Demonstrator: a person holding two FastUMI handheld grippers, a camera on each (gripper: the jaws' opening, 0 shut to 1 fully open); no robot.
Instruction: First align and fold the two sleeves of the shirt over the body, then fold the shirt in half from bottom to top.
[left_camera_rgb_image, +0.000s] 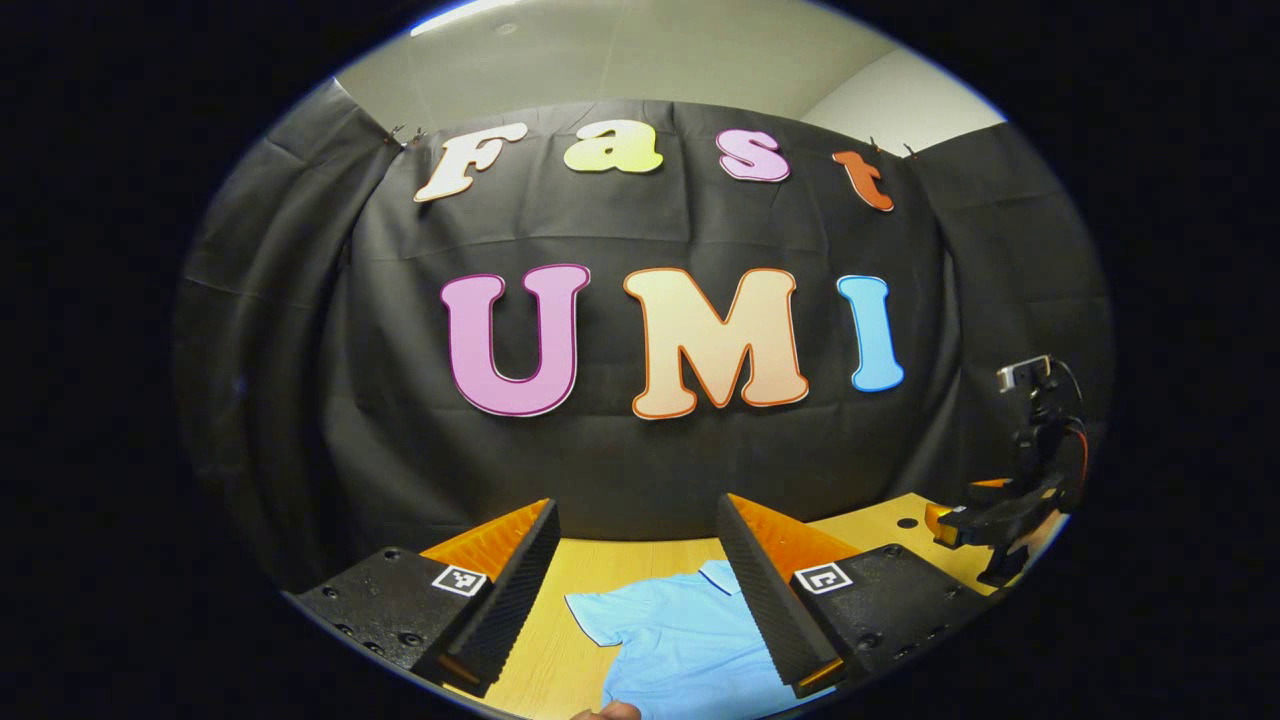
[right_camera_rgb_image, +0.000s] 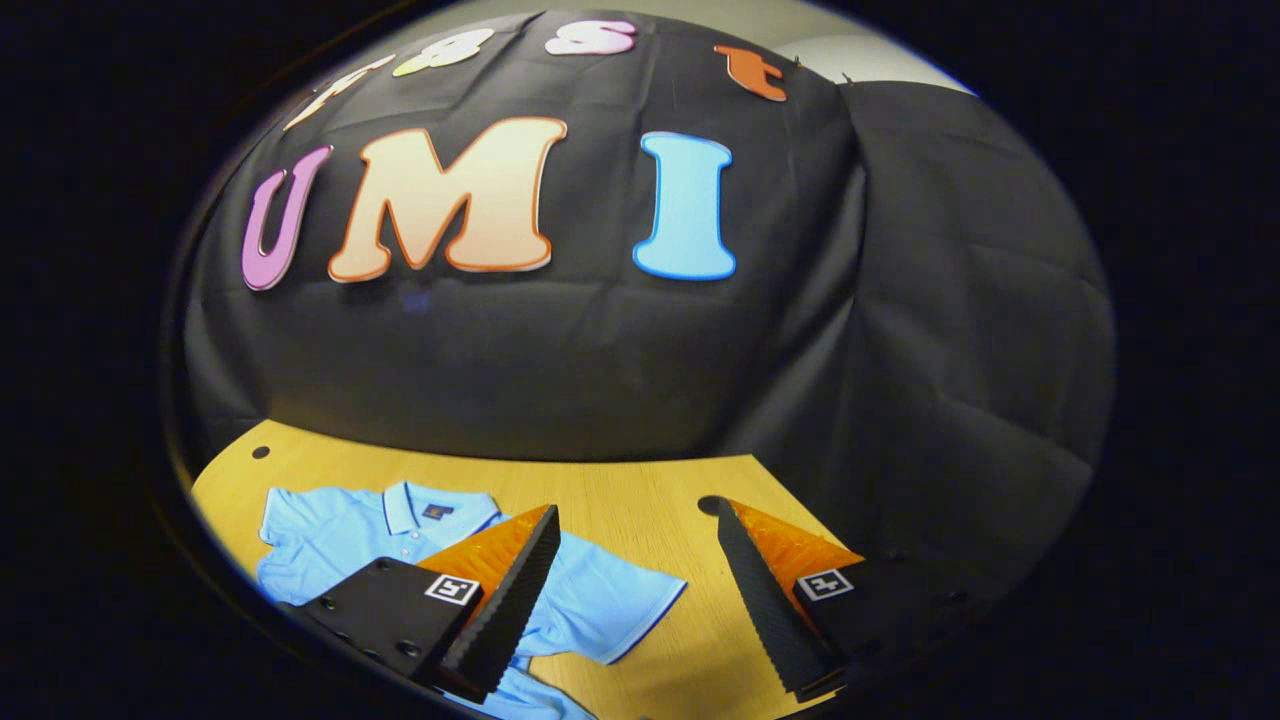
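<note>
Wooden table (right_camera_rgb_image: 640, 500), blue shirt (right_camera_rgb_image: 340, 535) flat — sleeves unfolded, both tools gaping

- Shirt (right_camera_rgb_image: 600, 600): soft, matt knit cloth, lying on the table.
- Table (right_camera_rgb_image: 620, 490): smooth wood-grain top.
- Booth wall (right_camera_rgb_image: 560, 360) behind the table: creased matt cloth.

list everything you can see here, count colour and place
shirt: one, light blue polo, flat on the table, sleeves spread
table: one, light wood, holes near its edge, in front of the black cloth wall
camera on a stand: one, dark, by the table's right edge
left gripper: one, open, above the shirt
right gripper: one, open, above the shirt's sleeve
hand: part of one, bottom edge of the left gripper view
</note>
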